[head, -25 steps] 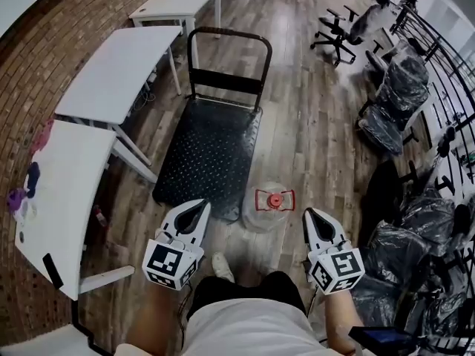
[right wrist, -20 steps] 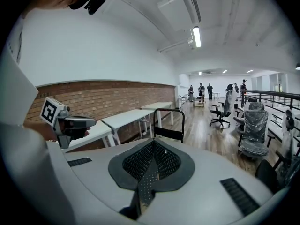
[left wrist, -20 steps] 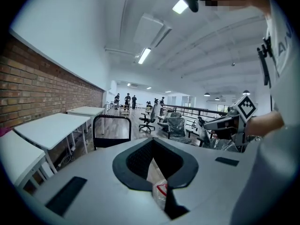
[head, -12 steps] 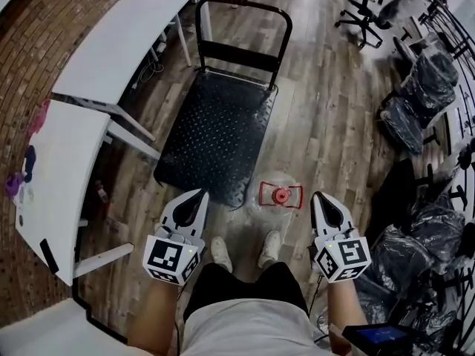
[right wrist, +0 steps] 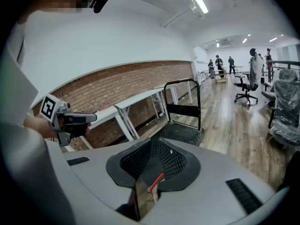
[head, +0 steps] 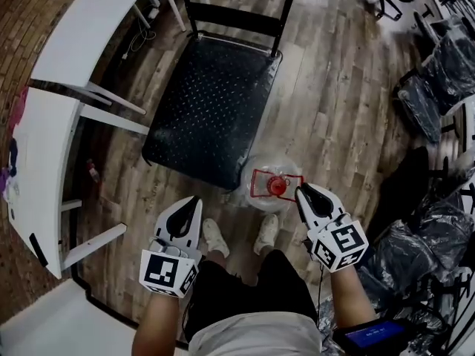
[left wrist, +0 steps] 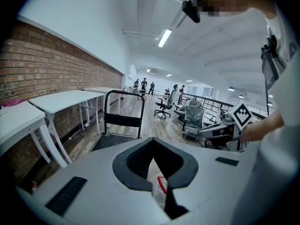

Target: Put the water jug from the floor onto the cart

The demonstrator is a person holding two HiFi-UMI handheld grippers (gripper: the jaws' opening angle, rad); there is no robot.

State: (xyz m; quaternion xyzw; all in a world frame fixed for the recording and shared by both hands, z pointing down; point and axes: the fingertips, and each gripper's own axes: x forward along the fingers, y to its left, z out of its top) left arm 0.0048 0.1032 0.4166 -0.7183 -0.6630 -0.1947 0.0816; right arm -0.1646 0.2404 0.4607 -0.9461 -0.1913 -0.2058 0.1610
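A clear water jug (head: pixel 260 170) with a red cap and a red handle stands on the wood floor, just off the near corner of the black cart (head: pixel 215 102). My right gripper (head: pixel 300 190) hangs close beside the jug's right side; its jaws are barely parted and opening, with nothing between them. My left gripper (head: pixel 193 201) is shut and empty, to the left of the jug and apart from it. A bit of the jug (left wrist: pixel 158 191) shows past the left jaws, and its red handle (right wrist: pixel 156 182) past the right jaws.
White tables (head: pixel 82 28) line the brick wall left of the cart. Plastic-wrapped office chairs (head: pixel 445 58) crowd the right side. The person's shoes (head: pixel 215 236) stand just behind the jug. The cart's upright push handle (left wrist: pixel 124 107) is at its far end.
Both grippers have sunk toward the floor and moved forward. The right one has come up close to the jug. The head camera has leaned in over the cart.
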